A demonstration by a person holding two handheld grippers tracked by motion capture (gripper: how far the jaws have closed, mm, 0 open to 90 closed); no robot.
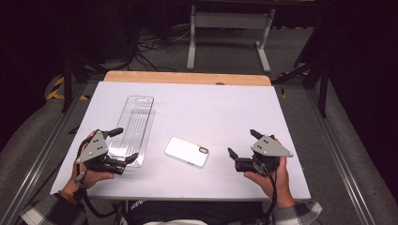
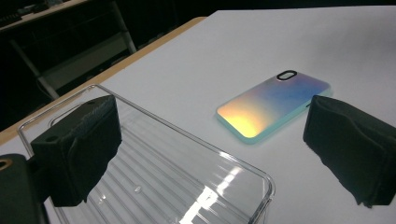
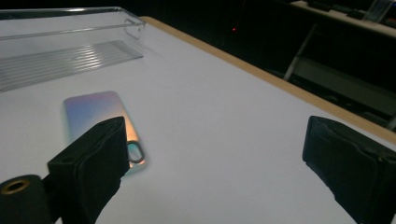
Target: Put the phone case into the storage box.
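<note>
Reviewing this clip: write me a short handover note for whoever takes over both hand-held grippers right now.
Left hand-held gripper: open, empty, its jaws astride the near end of the clear plastic tray.
Right hand-held gripper: open, empty, low over the white table, pointing toward the phone case.
Phone case: flat on the table between the two grippers, beside the tray, not in it.
Done: nothing gripped or moved, as far as things lie.
Left: probably grip the case and tray; the aim is unclear from here.

Grey carpet floor (image 1: 300, 47), dark room, white-legged table (image 1: 230, 21) beyond.
</note>
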